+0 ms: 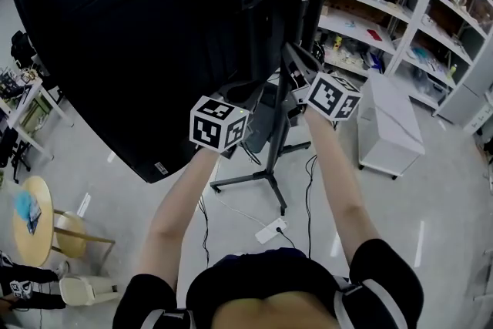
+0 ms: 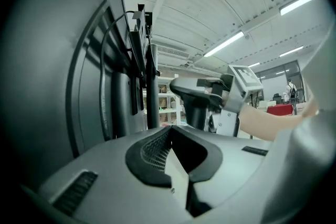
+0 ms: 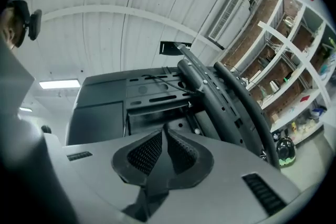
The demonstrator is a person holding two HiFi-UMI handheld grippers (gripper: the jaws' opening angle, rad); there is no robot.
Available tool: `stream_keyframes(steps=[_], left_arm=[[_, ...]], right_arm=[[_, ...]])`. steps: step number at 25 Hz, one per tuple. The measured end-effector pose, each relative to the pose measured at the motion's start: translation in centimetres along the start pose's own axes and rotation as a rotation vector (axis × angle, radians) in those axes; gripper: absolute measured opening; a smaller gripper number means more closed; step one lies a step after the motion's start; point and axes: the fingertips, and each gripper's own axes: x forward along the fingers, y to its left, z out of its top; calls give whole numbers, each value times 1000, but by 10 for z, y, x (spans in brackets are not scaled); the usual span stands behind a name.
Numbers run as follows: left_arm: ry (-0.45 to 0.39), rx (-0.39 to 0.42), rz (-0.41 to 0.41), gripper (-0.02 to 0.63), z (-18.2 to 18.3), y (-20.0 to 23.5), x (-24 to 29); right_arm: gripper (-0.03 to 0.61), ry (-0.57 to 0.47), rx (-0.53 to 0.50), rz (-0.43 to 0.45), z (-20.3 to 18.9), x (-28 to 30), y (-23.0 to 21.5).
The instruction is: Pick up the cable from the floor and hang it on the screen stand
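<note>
Black and thick, one cable curves down beside the single screen stand, behind one large dark screen. Two grippers are held up near the stand. The left gripper and right gripper each have their jaw tips closed together, holding nothing.

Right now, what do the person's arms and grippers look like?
Grey moulded bodies on the left gripper and right gripper, with black cross-hatched pads. White cubes with black square markers: left cube, right cube. Arms are bare below short black sleeves with pale trim.
</note>
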Motion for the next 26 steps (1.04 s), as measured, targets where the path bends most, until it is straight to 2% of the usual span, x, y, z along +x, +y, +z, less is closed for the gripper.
stream_keyframes(steps=[3,7,15,21,26], left_arm=[[-17,-9,8,8,-3,-7,-10],[-48,-24,16,8,-7,-19,-25],[-52,-79,54,8,-35,-37,-55],[-34,-106,68,8,-51,-40,-71],[-17,-106,54,8,-60,-48,-78]], right_arm=[[31,26,-31,-20,-22,-24,13],[28,73,-53,-40,-53,-53,28],[26,164,-31,-56,-110,-88,47],[23,199,-24,-56,-131,-98,59],[23,228,-61,-57,-144,-105,69]])
